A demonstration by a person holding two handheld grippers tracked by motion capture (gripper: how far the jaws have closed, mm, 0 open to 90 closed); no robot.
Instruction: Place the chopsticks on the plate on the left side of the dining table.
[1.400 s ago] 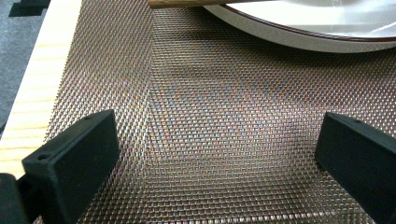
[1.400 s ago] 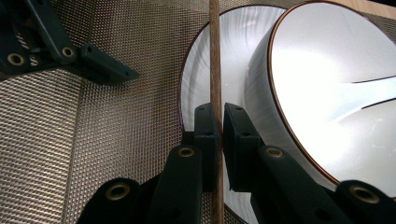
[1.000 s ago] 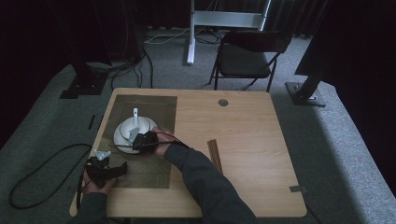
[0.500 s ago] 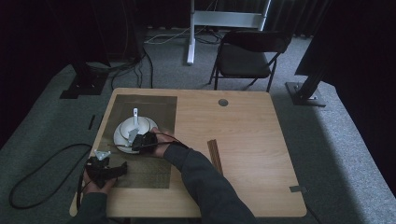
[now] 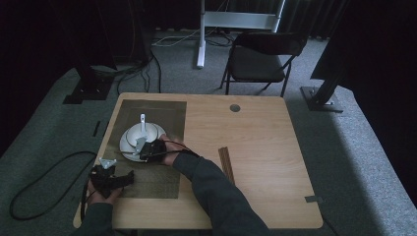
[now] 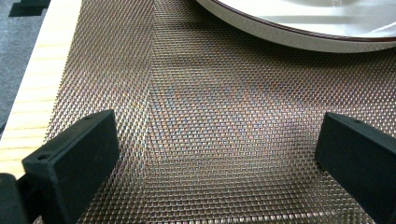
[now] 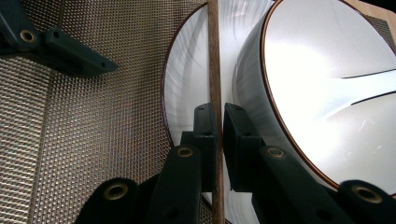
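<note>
My right gripper (image 7: 216,123) is shut on a thin brown chopstick (image 7: 214,56), which runs straight along the jaws. It hangs over the white plate (image 7: 187,93), right beside the white bowl (image 7: 327,84) with its dark rim. In the high view the right gripper (image 5: 150,150) sits at the near edge of the plate (image 5: 129,150), and a white spoon (image 5: 142,119) rests in the bowl. My left gripper (image 6: 219,149) stands open low over the woven placemat (image 6: 210,93), with nothing between its jaws. The left gripper (image 5: 125,178) is at the mat's near left.
More brown chopsticks (image 5: 226,164) lie on the wooden table (image 5: 265,137) to the right of the mat. The table's left edge (image 6: 32,93) is close to the left gripper. A black chair (image 5: 260,59) stands beyond the far side.
</note>
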